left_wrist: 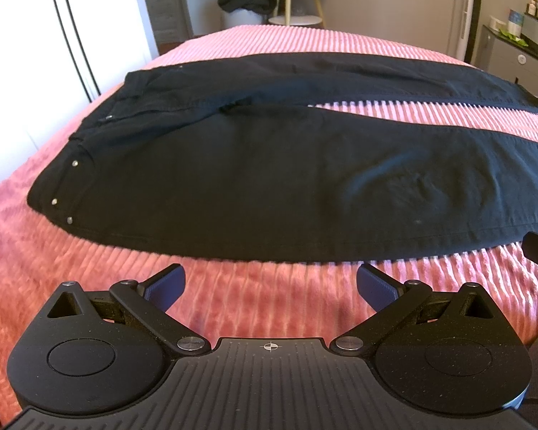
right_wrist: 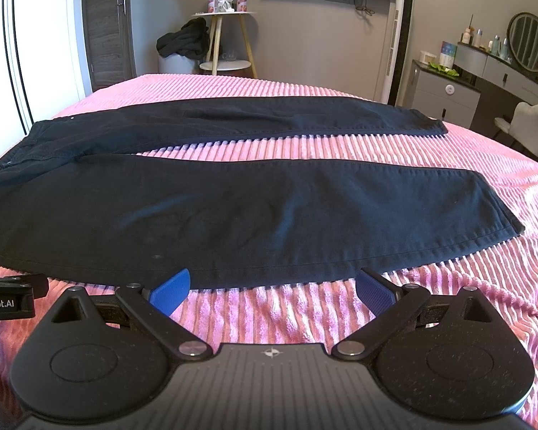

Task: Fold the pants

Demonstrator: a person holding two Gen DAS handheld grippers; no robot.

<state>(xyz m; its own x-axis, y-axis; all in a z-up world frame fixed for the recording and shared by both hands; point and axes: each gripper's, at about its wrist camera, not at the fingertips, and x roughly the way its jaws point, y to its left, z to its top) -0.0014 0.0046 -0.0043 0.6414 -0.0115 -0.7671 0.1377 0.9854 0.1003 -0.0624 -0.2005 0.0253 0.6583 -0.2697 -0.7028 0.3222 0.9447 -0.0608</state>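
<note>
The black pants (left_wrist: 269,179) were laid flat across the pink bedspread (left_wrist: 89,286), waistband toward its left edge, legs splayed apart — presumably for folding leg onto leg — while left gripper (left_wrist: 270,283) and right gripper (right_wrist: 272,286) were held spread wide, empty, just short of the near hem.

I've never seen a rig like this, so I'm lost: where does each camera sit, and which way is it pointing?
Left wrist: rides on the left gripper, facing across the bed at the pants' waist end; its open fingers show.
Right wrist: rides on the right gripper, facing the leg hems; its open fingers and the other gripper's edge show.
Shared: the black pants, pink blanket, side table.
</note>
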